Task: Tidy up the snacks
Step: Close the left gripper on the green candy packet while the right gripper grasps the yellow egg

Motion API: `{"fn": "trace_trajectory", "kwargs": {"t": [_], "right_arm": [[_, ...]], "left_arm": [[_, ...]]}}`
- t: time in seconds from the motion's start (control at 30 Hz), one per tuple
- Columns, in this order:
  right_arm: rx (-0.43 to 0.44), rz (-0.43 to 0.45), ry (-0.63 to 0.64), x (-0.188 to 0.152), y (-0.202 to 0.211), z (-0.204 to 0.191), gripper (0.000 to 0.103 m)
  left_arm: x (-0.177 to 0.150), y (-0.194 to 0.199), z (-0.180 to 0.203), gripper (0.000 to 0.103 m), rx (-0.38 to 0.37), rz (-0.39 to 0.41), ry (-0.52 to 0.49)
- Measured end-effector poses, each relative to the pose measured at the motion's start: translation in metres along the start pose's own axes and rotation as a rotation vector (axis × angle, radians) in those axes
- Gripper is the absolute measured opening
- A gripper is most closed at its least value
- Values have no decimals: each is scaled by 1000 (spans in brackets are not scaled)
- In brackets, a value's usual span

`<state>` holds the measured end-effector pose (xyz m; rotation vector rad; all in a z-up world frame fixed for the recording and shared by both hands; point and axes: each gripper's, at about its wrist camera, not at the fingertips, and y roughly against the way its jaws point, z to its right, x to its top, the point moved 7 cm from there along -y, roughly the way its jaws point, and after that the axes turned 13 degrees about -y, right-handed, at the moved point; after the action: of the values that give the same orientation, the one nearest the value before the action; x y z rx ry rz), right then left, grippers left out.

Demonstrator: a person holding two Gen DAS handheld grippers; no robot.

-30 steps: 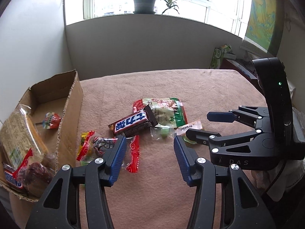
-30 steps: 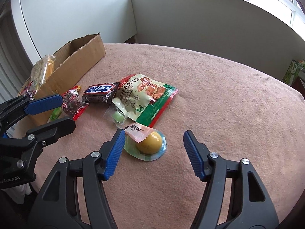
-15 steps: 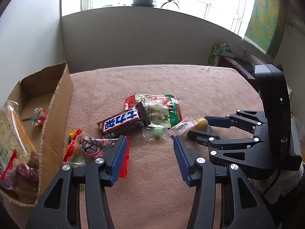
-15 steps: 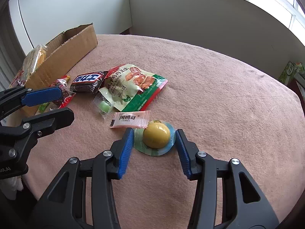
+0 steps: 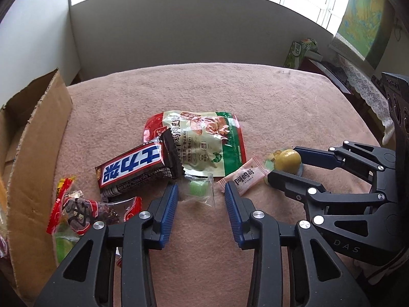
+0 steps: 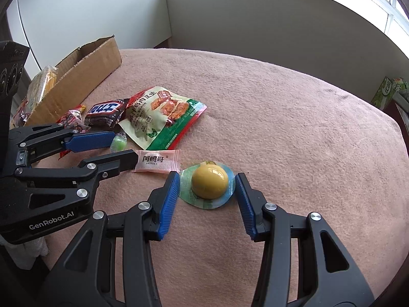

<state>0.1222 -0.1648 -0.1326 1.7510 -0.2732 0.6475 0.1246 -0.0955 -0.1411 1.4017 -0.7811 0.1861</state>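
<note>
My left gripper (image 5: 200, 194) points down at a small green candy (image 5: 196, 188) in a clear wrapper. Its jaws are closing with the candy between them, and the pads do not press it. My right gripper (image 6: 207, 181) is shut on a yellow jelly cup (image 6: 209, 182), its blue pads against the cup's rim on both sides. A pink sachet (image 5: 246, 175) lies between the two grippers. Behind them are a dark chocolate bar (image 5: 135, 168) and a green-and-red pouch (image 5: 204, 140). A cardboard box (image 5: 38, 153) at the left holds several snacks.
A red-wrapped snack (image 5: 76, 209) lies beside the box wall, close to my left gripper's left finger. The pink cloth (image 5: 204, 89) covers the table up to a grey wall. A green carton (image 5: 299, 51) stands beyond the far right corner.
My left gripper moved right and down, from over the red snacks to the green candy, and its jaws narrowed. My right gripper's jaws closed in around the yellow jelly cup.
</note>
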Motion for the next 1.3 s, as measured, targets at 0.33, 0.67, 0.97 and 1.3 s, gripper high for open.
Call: {"fn": "trace_trajectory", "kwargs": {"t": [0.33,0.67,0.97,1.3], "right_arm": [[-5,3,6,-1,1,0,46],[-15,7,8,1,-1,-1,47],[-15,18,-12,3,1,2,41],[-25,48,-29,5,4,5,34]], "left_arm": [[-2,5,0,22,28,8,-24],[-11,14,3,26,28,13,-44],[-14,17,4,22,23,17,-45],[-15,33,3,22,36,54,-43]]}}
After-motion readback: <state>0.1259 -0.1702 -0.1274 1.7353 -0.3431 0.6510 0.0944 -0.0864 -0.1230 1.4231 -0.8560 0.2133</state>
